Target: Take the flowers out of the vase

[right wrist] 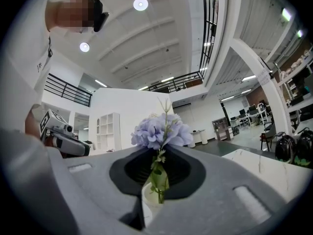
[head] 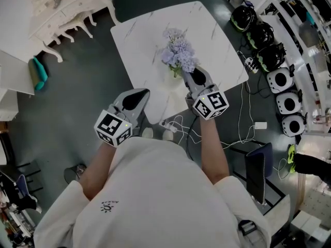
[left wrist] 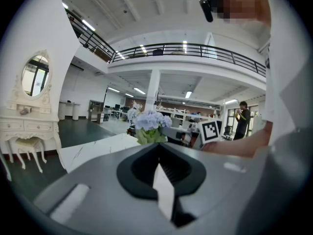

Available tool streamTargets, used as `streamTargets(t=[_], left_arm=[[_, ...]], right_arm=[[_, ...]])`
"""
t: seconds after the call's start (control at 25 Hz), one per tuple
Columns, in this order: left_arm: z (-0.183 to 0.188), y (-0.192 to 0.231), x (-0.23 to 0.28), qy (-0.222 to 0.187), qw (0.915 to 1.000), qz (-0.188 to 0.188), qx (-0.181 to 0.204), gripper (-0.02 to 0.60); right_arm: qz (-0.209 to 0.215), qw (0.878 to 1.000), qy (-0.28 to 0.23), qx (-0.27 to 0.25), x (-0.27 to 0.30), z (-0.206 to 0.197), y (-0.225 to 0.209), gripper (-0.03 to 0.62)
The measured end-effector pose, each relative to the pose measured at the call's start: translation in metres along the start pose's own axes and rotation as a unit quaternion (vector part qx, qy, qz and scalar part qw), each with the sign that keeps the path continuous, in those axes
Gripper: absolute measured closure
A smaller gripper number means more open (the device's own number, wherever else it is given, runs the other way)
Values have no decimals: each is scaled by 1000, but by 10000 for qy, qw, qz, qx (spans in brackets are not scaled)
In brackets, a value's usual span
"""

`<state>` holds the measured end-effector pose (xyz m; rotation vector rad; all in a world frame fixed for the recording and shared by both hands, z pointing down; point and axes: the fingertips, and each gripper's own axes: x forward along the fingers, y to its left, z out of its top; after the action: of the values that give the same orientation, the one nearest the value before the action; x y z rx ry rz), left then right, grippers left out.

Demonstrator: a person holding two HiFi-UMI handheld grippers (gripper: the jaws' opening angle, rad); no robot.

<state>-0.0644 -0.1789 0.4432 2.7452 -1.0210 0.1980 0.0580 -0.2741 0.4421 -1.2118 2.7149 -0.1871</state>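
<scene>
A bunch of pale purple flowers (head: 178, 53) with green stems stands near the front edge of the white marble table (head: 212, 30). My right gripper (head: 190, 74) reaches in from the front at the base of the bunch. In the right gripper view the gripper (right wrist: 159, 155) is shut on the green stems (right wrist: 159, 180), just above the white vase (right wrist: 145, 202), with the blooms (right wrist: 161, 131) rising over the jaws. My left gripper (head: 143, 93) hovers shut and holding nothing at the table's front left edge. Its own view shows the flowers (left wrist: 149, 121) ahead of the gripper (left wrist: 157, 146).
A white carved dresser (head: 67, 9) stands at the back left, with a teal object (head: 39, 74) beside it. Helmets and round devices (head: 279, 79) line the right side. White cables (head: 243, 123) trail on the floor under the table's front edge. A dark chair (head: 258, 169) is at the right.
</scene>
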Motion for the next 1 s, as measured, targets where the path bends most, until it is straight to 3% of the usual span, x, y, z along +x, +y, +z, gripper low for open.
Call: streamTargets(t=[1.0], left_arm=[[7,-3,-1,-158,9998,-143,25,593]], right_arm=[[-69,9988,-426,-210,-8,49,11,559]])
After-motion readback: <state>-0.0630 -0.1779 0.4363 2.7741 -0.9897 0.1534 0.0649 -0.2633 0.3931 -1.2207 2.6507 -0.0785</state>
